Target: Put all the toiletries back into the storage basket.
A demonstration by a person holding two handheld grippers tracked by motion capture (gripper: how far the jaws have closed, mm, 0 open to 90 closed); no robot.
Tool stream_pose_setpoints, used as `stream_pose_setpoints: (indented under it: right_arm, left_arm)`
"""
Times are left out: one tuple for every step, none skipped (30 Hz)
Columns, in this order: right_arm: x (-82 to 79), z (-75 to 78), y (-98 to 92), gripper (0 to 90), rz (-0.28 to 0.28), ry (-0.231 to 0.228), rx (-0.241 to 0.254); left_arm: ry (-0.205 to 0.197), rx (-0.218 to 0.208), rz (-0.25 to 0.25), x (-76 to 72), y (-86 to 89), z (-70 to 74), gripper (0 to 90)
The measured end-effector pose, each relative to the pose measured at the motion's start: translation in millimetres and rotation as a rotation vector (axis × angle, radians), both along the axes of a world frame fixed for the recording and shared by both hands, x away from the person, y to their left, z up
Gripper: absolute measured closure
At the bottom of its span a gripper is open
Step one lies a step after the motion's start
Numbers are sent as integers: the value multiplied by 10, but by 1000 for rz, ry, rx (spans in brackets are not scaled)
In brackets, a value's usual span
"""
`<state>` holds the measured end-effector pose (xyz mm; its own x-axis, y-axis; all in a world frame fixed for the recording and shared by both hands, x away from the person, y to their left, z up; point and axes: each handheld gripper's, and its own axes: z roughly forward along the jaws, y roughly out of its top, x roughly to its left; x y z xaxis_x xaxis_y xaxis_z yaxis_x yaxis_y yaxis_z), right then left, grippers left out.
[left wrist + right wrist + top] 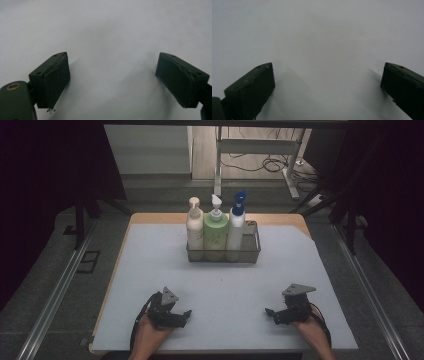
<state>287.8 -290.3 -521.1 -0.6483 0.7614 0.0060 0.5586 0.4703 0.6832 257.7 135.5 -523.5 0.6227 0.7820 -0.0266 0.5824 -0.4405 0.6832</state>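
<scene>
a wire mesh basket (251, 251) stands toward the far edge of the table (150, 270), about midway between its left and right edges, on the pale sheet that covers most of the top. three pump bottles stand upright in it in a row, touching side by side: a cream bottle (194, 229) at the left, a light green bottle (215, 231) in the middle, and a white bottle with a blue pump (236, 225) to the right of it; the right end of the basket is bare. the left gripper (186, 314) rests near the table's near edge, left of the middle, held in a hand (150, 332) that comes in from below. in the left gripper view its jaws stand wide apart over the bare sheet with nothing between them. the right gripper (270, 312) lies near the near edge toward the right, held in the other hand (311, 332), and the right gripper view shows its jaws likewise spread wide over the sheet. the two grippers point inward toward each other, well apart, and both are well apart from the basket.
</scene>
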Motion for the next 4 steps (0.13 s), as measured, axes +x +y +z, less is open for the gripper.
stream_pose_setpoints:
  right_arm:
    - [0,-2,-1,0,1,-3,0]
    - [-1,-4,-1,0,1,-4,-1]
    - [-2,-6,-2,0,1,-6,1]
    - [-2,-6,-1,0,1,-7,0]
  left_arm:
    - [0,0,-1,0,0,-1,120]
    - [-1,0,-1,0,-1,0,119]
    - [0,-6,3,1,-3,-2,120]
    - [0,1,-1,1,-1,0,119]
